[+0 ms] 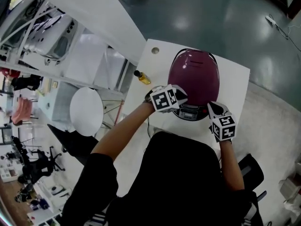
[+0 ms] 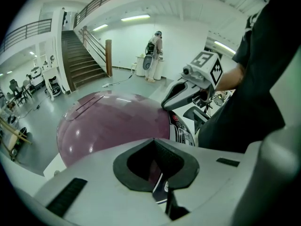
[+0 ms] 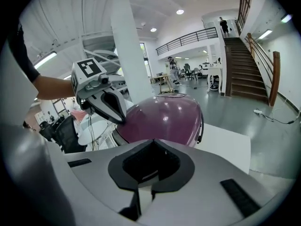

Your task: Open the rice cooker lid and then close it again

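On the head view I see the rice cooker [image 1: 194, 74], lid shut, on the white desk [image 1: 235, 86]. Near it is a small yellow bottle [image 1: 142, 77] that neither gripper view catches. The left gripper [image 1: 180, 97] and right gripper [image 1: 211, 109] flank the cooker's front, both jaws closed on nothing. Only the left gripper view shows the control panel [image 2: 181, 128] buttons, though their print is too small to read. The person's torso hides the near edge of the desk.

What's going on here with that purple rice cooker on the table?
A person holds a two-jaw gripper in each hand at the front of a glossy maroon, dome-shaped rice cooker on a white table. Its lid is down. The left gripper sits by the lid's front edge, and the right gripper is at the cooker's front right. Both grippers are shut and empty.
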Motion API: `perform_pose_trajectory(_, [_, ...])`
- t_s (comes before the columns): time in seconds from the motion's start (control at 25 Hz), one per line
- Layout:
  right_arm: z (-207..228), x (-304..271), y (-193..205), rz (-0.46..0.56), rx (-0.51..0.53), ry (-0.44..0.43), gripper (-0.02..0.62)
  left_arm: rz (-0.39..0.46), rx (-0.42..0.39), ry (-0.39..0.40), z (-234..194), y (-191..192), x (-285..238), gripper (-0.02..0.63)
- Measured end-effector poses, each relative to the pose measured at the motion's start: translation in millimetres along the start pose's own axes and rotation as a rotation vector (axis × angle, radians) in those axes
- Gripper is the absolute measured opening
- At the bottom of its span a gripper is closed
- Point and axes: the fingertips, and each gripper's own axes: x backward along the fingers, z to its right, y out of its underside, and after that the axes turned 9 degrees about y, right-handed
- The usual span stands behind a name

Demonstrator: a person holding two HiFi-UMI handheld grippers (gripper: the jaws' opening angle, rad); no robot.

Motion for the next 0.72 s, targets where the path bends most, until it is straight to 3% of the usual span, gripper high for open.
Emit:
perform_pose_trajectory(0.52, [-0.7,-2.0,1.8,-0.036,-0.001,-0.017,0.000,0.023,-0.016,0.029,1.7,0.8,-2.1,0.003])
perform_pose_trajectory(0.72, [0.2,-0.9,1.9,-0.033,-0.015,-0.006,0.000,0.010,-0.104,-0.001,4.9,-0.3,-2.4,0.003])
